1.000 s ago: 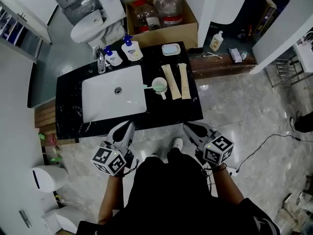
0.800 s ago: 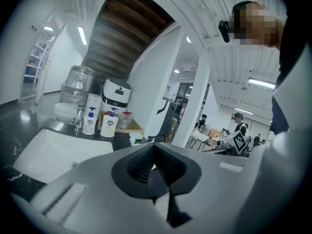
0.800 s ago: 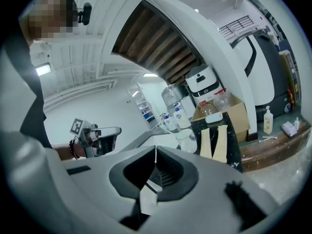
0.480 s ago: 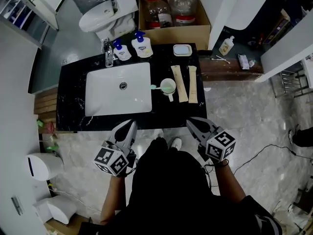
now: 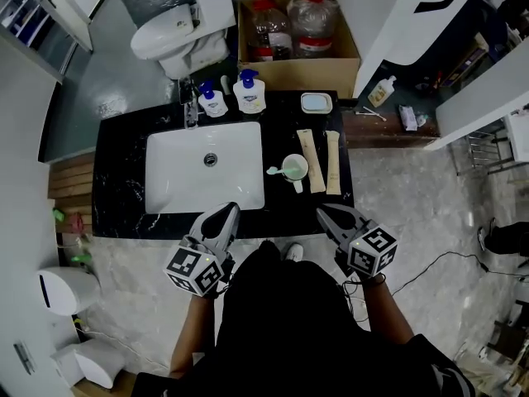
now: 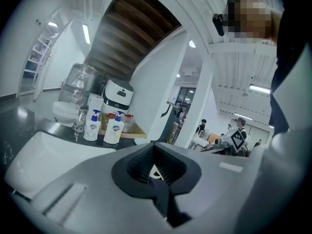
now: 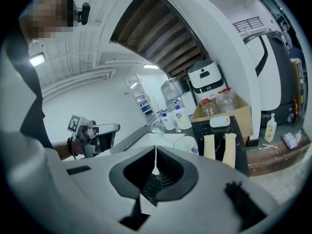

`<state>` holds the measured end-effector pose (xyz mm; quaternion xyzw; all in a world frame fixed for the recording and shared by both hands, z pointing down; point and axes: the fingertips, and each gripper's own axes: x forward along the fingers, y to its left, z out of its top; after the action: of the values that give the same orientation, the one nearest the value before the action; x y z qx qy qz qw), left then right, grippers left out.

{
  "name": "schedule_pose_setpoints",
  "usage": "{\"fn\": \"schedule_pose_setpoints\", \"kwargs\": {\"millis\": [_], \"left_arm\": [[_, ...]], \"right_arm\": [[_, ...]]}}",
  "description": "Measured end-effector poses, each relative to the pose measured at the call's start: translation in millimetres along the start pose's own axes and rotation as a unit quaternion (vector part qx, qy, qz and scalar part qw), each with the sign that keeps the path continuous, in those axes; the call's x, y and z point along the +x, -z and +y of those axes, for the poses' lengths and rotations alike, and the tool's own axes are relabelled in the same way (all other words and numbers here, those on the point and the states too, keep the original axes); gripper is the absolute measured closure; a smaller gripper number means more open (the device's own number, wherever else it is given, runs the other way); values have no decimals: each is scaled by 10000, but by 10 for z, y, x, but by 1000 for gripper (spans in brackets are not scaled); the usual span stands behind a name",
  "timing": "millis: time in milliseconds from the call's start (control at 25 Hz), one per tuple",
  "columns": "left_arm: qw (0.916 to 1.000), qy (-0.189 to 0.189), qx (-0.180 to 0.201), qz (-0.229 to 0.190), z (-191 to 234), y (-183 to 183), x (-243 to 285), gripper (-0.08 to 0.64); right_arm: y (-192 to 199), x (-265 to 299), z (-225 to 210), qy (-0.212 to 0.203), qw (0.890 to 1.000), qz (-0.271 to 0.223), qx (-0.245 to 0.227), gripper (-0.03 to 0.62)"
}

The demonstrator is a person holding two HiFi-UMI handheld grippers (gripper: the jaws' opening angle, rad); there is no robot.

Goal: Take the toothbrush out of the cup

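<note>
Head view: the cup (image 5: 294, 168) stands on the black counter (image 5: 124, 180) just R of the white sink (image 5: 186, 172), handle toward the person. The toothbrush (image 5: 274, 171) sits in it, leaning over the L rim, its free end pointing at the sink and its long axis running L-R across the counter. Two beige packets (image 5: 312, 160) lie side by side just R of the cup. The cardboard box (image 5: 347, 56) behind the counter holds two big plastic jugs (image 5: 312, 19) w/ red caps. Two pump bottles (image 5: 250, 92) stand by the faucet (image 5: 191, 110). Both hands are low in front of the body, pointing fwd & slightly down at the counter's near edge, apart from the cup. The left gripper (image 5: 230, 212) is near the sink's front R corner and the right gripper (image 5: 324, 212) is before the packets. Jaws on both are pressed together w/ nothing between.
</note>
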<state>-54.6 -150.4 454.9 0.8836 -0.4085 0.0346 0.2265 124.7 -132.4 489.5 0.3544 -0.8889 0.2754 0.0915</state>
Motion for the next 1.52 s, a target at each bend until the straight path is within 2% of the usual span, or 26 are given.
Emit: {"fn": "schedule_pose_setpoints", "kwargs": {"millis": [200, 360, 560, 720, 1040, 1160, 1520], "left_arm": [[9999, 75, 50, 45, 236, -58, 104, 552], [9996, 183, 168, 132, 347, -59, 203, 552], [9990, 376, 150, 188, 434, -64, 303, 552], [9984, 461, 146, 284, 461, -31, 352, 552], [9985, 404, 122, 353, 367, -10, 448, 552], [9986, 396, 77, 336, 309, 42, 473, 546], [9981, 359, 33, 495, 259, 193, 473, 521]], "right_arm": [[-41, 190, -34, 132, 9999, 47, 12, 577], [-98, 327, -109, 127, 9993, -61, 357, 577], [-63, 516, -202, 455, 9987, 203, -50, 577], [-93, 669, -246, 556, 9982, 167, -164, 577], [-49, 955, -308, 283, 9969, 520, -510, 574], [21, 1006, -350, 182, 9950, 716, -679, 526], [97, 1159, -404, -7, 9918, 946, -860, 489]]}}
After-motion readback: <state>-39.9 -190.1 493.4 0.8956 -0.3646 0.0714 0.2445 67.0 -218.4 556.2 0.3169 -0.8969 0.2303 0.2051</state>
